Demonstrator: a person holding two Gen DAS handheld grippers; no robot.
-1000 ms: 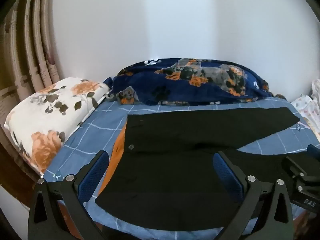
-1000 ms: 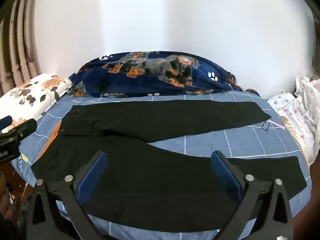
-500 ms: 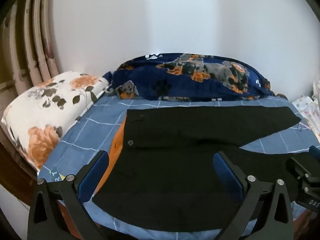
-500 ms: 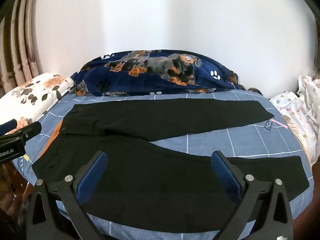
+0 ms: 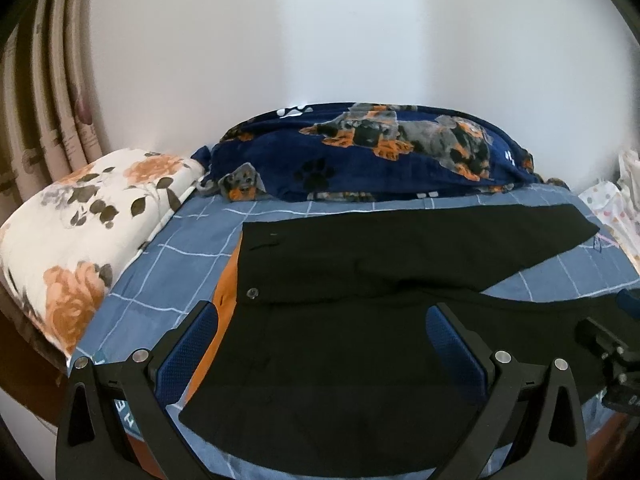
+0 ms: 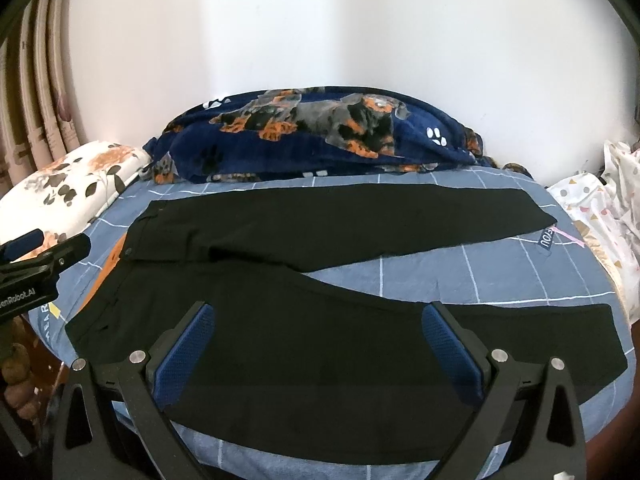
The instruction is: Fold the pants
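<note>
Both views sit a bit lower and closer to the bed than 1 s ago; wall fills more of the frame and the pants reach further down. Nothing on the bed has shifted.

Bed sheet [image 6: 460, 276], blue check, bare wedge between the two legs and a bare strip at the left edge by the floral pillow [image 5: 80, 232]. Dog-print blanket [image 6: 320, 136] bunched along the far edge at the wall. Black pants [image 6: 300, 332] lie flat and spread, waistband left, legs running right in a V; near leg lies along the sheet's front edge.

Left gripper [image 5: 320, 356] spread wide, empty, above the waist area. Right gripper [image 6: 316, 352] also wide apart, empty, above the near leg.
</note>
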